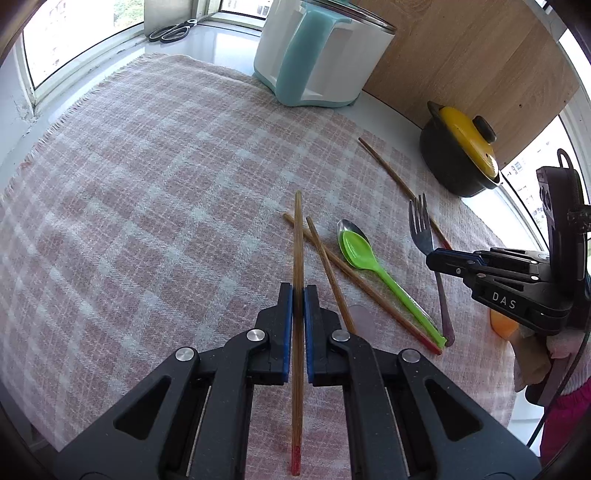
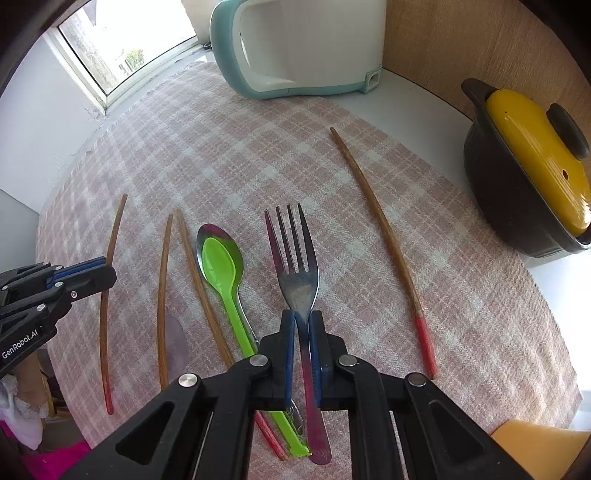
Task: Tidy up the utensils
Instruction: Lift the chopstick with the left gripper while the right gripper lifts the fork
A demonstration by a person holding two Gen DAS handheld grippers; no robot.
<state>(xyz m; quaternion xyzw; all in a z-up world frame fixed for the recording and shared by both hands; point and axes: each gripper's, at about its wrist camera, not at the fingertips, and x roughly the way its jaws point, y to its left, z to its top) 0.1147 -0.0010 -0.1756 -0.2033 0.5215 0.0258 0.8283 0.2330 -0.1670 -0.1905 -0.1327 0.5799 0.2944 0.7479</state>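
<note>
My left gripper [image 1: 298, 288] is shut on a wooden chopstick [image 1: 297, 236] with a red end, which runs straight out between the blue pads. Two more chopsticks [image 1: 325, 254] lie crossed on the checked cloth just to its right. Beside them a green plastic spoon [image 1: 360, 253] rests in a metal spoon [image 1: 345, 224]. In the right wrist view my right gripper [image 2: 302, 314] is shut on the neck of a metal fork [image 2: 297, 273], tines pointing away. A fourth chopstick [image 2: 384, 236] lies alone to the fork's right. The left gripper [image 2: 109, 267] shows at the left edge with its chopstick [image 2: 104, 332].
A pink checked cloth [image 1: 147, 184] covers the table. A white and teal appliance [image 1: 321, 55] stands at the back. A dark pot with a yellow lid [image 2: 517, 184] sits at the right by a wooden panel. Scissors [image 1: 173, 31] lie on the windowsill. An orange object [image 2: 535, 443] is at the near right.
</note>
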